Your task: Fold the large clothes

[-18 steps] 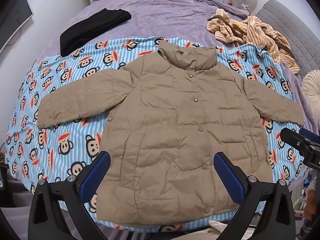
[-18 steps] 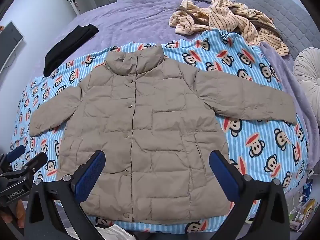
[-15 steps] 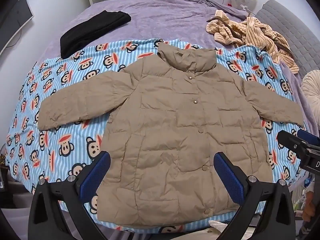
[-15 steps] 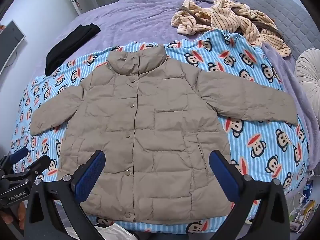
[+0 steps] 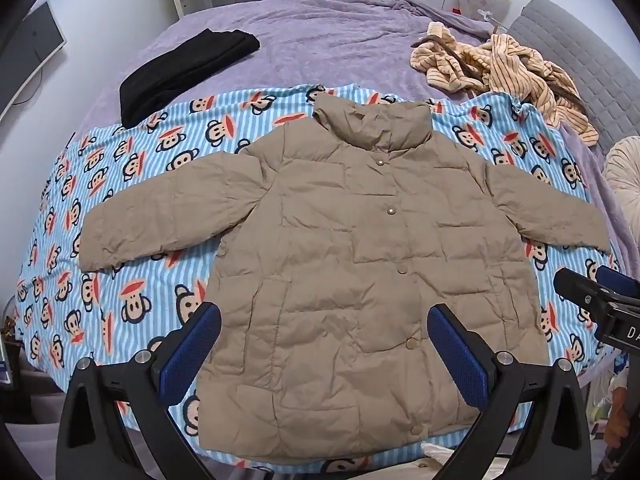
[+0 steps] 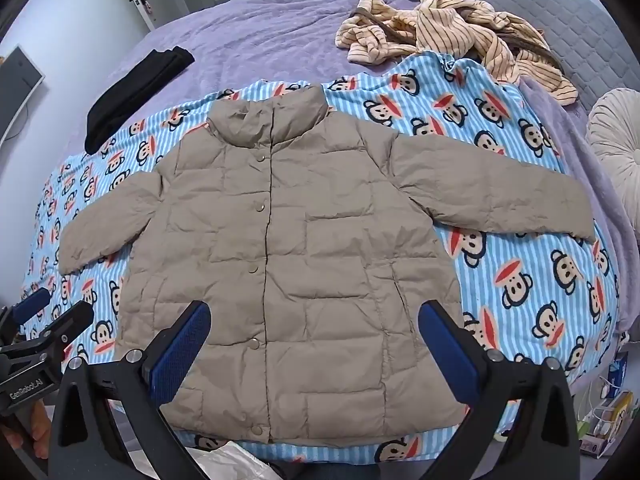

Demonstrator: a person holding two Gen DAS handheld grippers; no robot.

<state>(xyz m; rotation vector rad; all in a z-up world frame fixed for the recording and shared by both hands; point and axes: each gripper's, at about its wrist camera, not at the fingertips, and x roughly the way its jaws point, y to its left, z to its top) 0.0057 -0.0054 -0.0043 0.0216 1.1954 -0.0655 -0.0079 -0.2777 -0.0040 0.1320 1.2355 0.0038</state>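
A tan puffer jacket [image 5: 360, 272] lies flat and buttoned, front up, sleeves spread out, on a blue striped monkey-print blanket [image 5: 132, 264]. It also shows in the right wrist view [image 6: 304, 264]. My left gripper [image 5: 324, 344] is open and empty, held above the jacket's lower left part. My right gripper [image 6: 316, 340] is open and empty above the jacket's lower right part. Each gripper appears at the edge of the other's view.
The blanket [image 6: 520, 280] lies on a purple bed cover [image 5: 320, 40]. A folded black garment [image 5: 188, 72] lies at the far left. A crumpled striped tan garment [image 5: 500, 68] lies at the far right by a grey headboard [image 5: 580, 52]. A round cushion [image 6: 616, 136] sits right.
Both views have shifted slightly; the jacket sits a little lower in both views. The jacket has not moved and both grippers stay open.
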